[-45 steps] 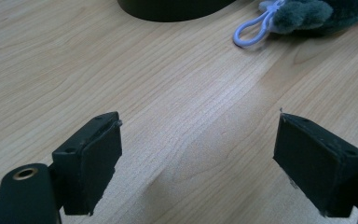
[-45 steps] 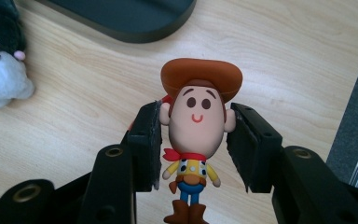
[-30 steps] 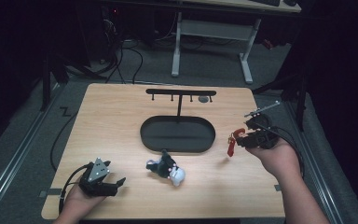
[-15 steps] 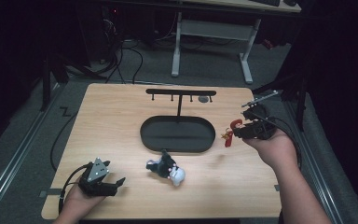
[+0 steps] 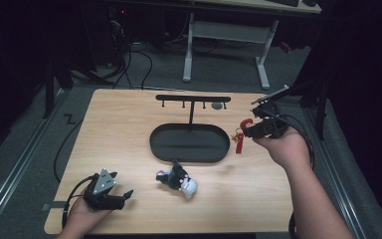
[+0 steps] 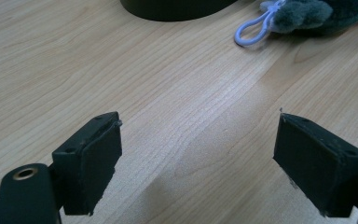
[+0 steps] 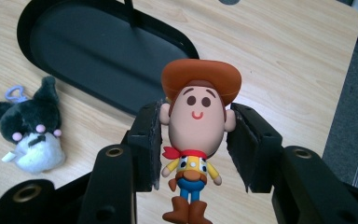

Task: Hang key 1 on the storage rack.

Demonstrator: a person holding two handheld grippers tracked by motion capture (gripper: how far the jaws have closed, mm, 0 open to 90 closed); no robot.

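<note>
A small cowboy figure (image 7: 198,116) with a brown hat is clamped by its head between the jaws of my right gripper (image 7: 193,140). From above, that right gripper (image 5: 248,130) hovers just right of the black stand's oval base (image 5: 189,143), and the figure (image 5: 239,139) dangles from it. The stand's hook bar (image 5: 193,98) rises behind the base. A dark grey and white plush (image 5: 177,180) with a lilac clasp (image 6: 256,30) lies in front of the base. My left gripper (image 5: 122,195) rests at the table's near left corner, its jaws wide apart over bare wood (image 6: 198,158).
A small grey disc (image 5: 218,105) lies on the table under the right end of the hook bar. Cables and a desk frame (image 5: 226,45) occupy the floor beyond the far edge. Bare wood stretches across the table's left half (image 5: 114,134).
My right gripper has carried the cowboy figure leftward and farther from the person, closer to the stand's right end. The left gripper and the plush have stayed put.
</note>
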